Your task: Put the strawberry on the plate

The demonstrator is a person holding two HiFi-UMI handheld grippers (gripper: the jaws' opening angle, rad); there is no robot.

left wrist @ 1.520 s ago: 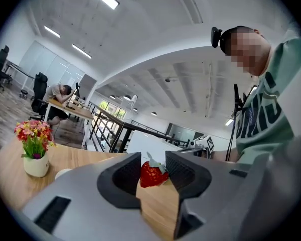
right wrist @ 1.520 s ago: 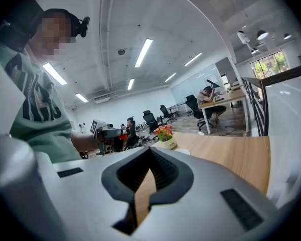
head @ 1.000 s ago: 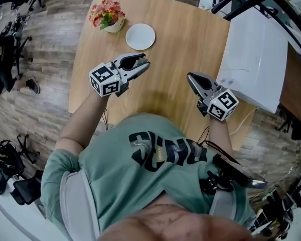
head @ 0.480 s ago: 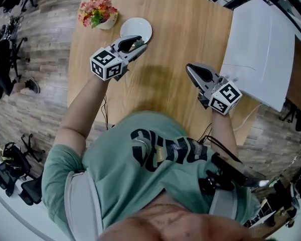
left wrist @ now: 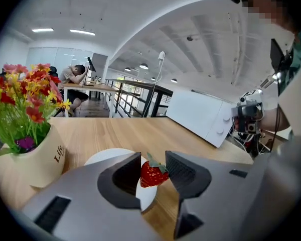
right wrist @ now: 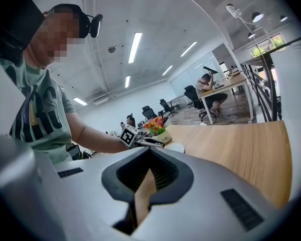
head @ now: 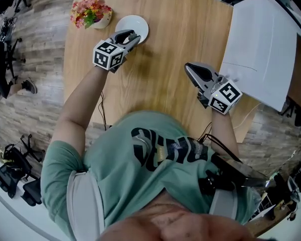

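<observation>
Light wooden tabletop (head: 170, 39): carries round white plate (head: 140, 23). Right tool (head: 188, 67): jaws closed, empty. Left tool (left wrist: 153, 172): jaws partly apart, clamped on small red strawberry (left wrist: 151, 174) above plate's near edge. I judge it light, soft, bruisable; grip flanks gently.

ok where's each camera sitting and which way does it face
Head view: on the person's head, looking steeply down at the table; shows chest, forearms, left gripper, right gripper.
Left gripper view: on the left gripper, looking along its jaws past the held strawberry to plate and flower pot; shirt at right.
Right gripper view: on the right gripper, looking across the table at the person's chest and left arm.
Shared: plate and flower pot, in all three.
</observation>
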